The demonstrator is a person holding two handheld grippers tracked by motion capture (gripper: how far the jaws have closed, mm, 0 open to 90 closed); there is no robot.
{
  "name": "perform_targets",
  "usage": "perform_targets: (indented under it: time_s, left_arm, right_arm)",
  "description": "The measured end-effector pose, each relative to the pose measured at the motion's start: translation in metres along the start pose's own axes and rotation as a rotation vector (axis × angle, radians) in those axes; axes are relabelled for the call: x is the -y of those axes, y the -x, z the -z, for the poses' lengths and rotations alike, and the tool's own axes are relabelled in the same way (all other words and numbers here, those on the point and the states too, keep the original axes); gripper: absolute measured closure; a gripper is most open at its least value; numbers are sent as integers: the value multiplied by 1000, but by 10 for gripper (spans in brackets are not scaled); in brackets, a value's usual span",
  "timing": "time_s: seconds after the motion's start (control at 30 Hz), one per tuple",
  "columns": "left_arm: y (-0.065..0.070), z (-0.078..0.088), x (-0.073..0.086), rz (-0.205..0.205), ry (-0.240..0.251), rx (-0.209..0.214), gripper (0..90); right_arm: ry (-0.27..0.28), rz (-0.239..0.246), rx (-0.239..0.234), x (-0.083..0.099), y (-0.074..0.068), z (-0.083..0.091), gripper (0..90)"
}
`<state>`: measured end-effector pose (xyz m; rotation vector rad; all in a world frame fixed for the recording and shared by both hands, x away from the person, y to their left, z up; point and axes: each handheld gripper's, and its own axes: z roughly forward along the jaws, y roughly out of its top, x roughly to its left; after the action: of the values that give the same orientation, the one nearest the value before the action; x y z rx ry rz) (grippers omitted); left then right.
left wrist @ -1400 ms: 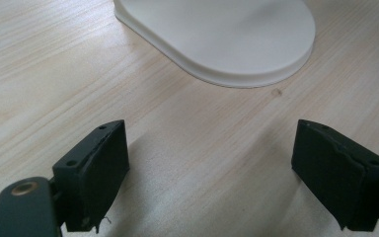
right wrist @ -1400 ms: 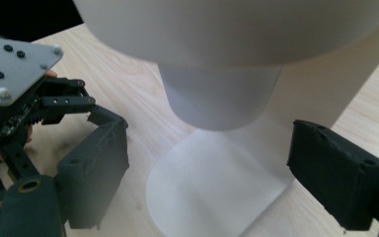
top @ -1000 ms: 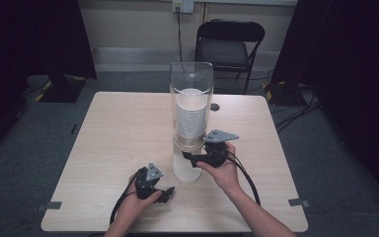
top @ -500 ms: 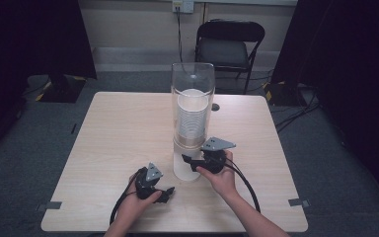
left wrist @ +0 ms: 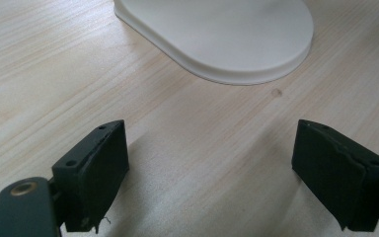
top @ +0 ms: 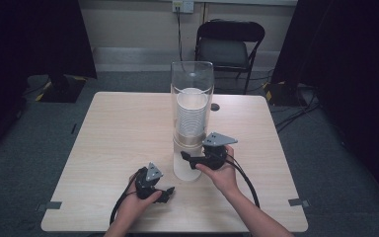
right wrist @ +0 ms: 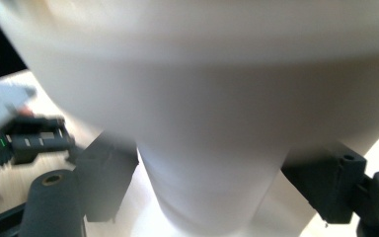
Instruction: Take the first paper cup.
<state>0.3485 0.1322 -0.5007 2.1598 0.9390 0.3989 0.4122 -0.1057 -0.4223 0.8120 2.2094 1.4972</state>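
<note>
The right gripper (top: 186, 159) is straddling the dispenser's bottom cup (right wrist: 212, 187), upright between its just-parting fingers, while the left gripper (top: 169, 193) is resting, fingers apart, on the desk (top: 108, 143).

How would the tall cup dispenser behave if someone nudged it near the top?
The dispenser stands tall on a narrow white base, so it would probably tip rather than slide. Its clear tube looks stiff and smooth, likely slippery. The cup stack sits high inside, which adds to the tipping risk.

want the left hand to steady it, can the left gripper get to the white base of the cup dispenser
Probably yes: the left gripper rests on the wooden table with open fingers facing the white rounded plastic dispenser base, bare tabletop between them.
</note>
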Motion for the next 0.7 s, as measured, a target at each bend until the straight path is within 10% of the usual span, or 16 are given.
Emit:
perform_targets:
  time_s: [0.23,0.3,0.37,0.7]
  left_arm:
    - [0,0,0,-7,-6,-1,136]
    - [0,0,0,0,0,-2,136]
    - [0,0,0,0,-1,1,136]
    - [0,-1,-1,-10,-10,2,115]
  right_arm:
    - [25,31,12,2,-1,-1,348]
    - [-114,27,8,27,2,-13,357]
    - [-116,-6,40,52,5,-8,338]
    - [-120,0,58,51,27,22,297]
